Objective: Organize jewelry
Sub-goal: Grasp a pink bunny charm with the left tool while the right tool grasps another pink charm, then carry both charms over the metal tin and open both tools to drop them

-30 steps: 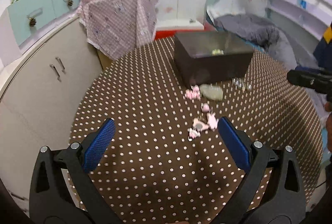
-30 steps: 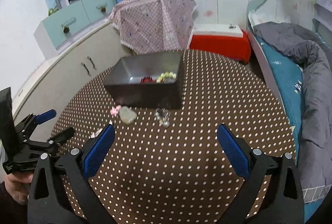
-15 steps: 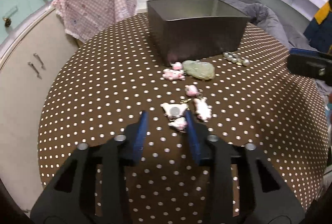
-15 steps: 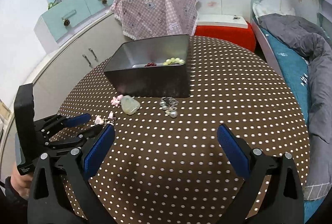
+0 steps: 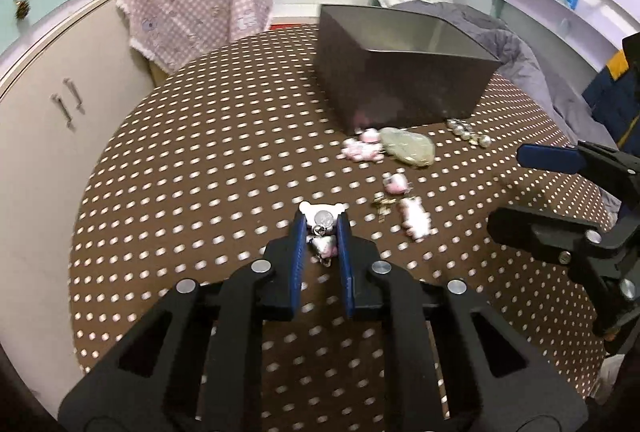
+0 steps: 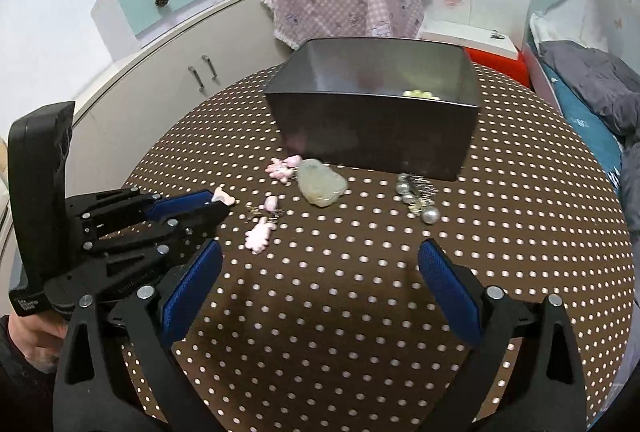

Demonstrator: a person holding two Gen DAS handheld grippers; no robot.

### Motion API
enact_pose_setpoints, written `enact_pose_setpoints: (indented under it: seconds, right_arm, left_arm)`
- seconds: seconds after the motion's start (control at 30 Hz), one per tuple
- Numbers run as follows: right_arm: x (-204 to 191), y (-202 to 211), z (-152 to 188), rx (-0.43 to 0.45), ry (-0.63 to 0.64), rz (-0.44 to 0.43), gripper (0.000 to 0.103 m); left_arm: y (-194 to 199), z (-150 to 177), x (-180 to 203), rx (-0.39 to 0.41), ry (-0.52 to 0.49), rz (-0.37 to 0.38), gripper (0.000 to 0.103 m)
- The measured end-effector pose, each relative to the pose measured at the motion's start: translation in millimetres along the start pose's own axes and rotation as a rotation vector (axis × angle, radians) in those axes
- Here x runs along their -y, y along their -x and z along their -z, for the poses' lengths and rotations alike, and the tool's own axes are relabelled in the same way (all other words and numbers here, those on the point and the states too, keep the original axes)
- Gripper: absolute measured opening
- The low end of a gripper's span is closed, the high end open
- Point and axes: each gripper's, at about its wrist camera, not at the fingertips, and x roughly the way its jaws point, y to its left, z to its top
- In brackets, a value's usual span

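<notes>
Left gripper, wide apart a second ago, now pinches the bear charm on the table; right gripper stays spread.

The left gripper, black with blue pads, sits at lower centre, its jaws drawn nearly together. The right gripper fills the lower frame, its blue-padded fingers spread wide apart.

Your left gripper's pads hide the pink charm's sides. The box wall hides most of its contents.
</notes>
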Motion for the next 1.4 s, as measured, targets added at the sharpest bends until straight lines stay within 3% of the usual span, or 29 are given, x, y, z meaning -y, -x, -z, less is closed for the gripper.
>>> enact_pose_setpoints:
  seconds: [0.13,0.3,0.6,0.83,1.13,1.4]
  right_arm:
    - [-19,-12,-3,-0.015,0.050,-0.069,0.059]
    - [-39,-29,-9,-0.022,0.100,-0.144,0.046]
    - [-37,-55,-14,-0.047,0.115,-0.086,0.032]
    - [-43,-55,-9,-0.043,0.201,-0.003,0.009]
    - [-30,-24,-10,0.023,0.141,-0.078,0.009]
    - [-11,37,-41,0.151,0.104,-0.089,0.009]
  left_arm:
    - [8,6,-10,0.011,0.031,-0.032,0.016]
    - [10,9,-17,0.012,0.056,-0.041,0.016]
    - [7,8,-16,0.008,0.054,-0.047,0.016]
    - [4,5,-12,0.010,0.036,-0.030,0.016]
    - [17,4,-9,0.045,0.054,-0.002,0.015]
    - [59,-26,6,0.150,0.020,0.027,0.015]
